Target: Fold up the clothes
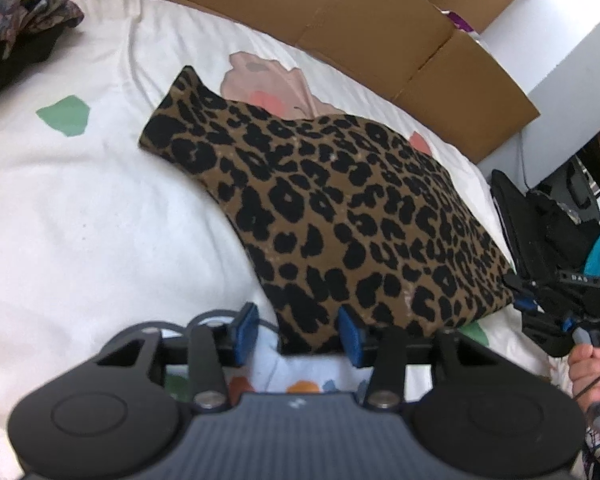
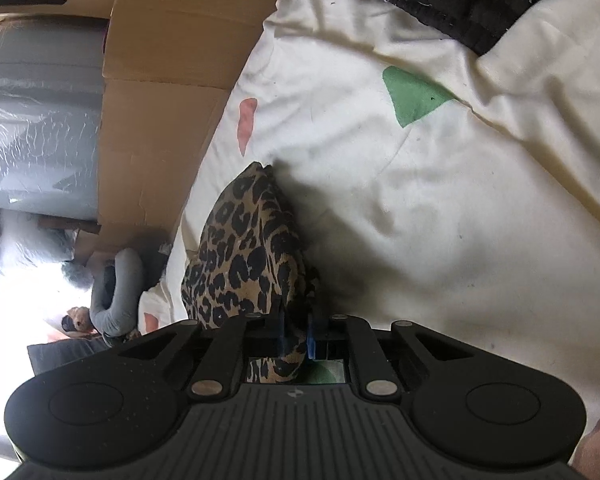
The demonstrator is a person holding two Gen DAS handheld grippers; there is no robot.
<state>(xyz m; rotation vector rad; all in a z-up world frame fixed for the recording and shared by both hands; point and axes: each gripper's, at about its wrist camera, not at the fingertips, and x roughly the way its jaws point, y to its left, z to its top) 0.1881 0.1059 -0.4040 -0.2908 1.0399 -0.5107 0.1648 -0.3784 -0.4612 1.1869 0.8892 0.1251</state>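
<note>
left gripper [image 1: 298,330]: jaws apart, nothing clamped, leopard-print garment [image 1: 332,216] edge between them | right gripper [image 2: 296,336]: clenched on garment's edge at 6 o'clock | garment: on white bedsheet [image 1: 80,208], cardboard box [image 1: 380,40] at 1 o'clock

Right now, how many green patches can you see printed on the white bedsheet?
2 clearly: one green patch left of the leopard-print garment, another peeking out by its near right corner. More may be hidden beneath.

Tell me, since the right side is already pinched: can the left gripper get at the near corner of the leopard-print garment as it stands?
Probably yes. The left gripper is open, with the leopard-print garment corner lying between its pads on the white bedspread, nothing blocking it.
</note>
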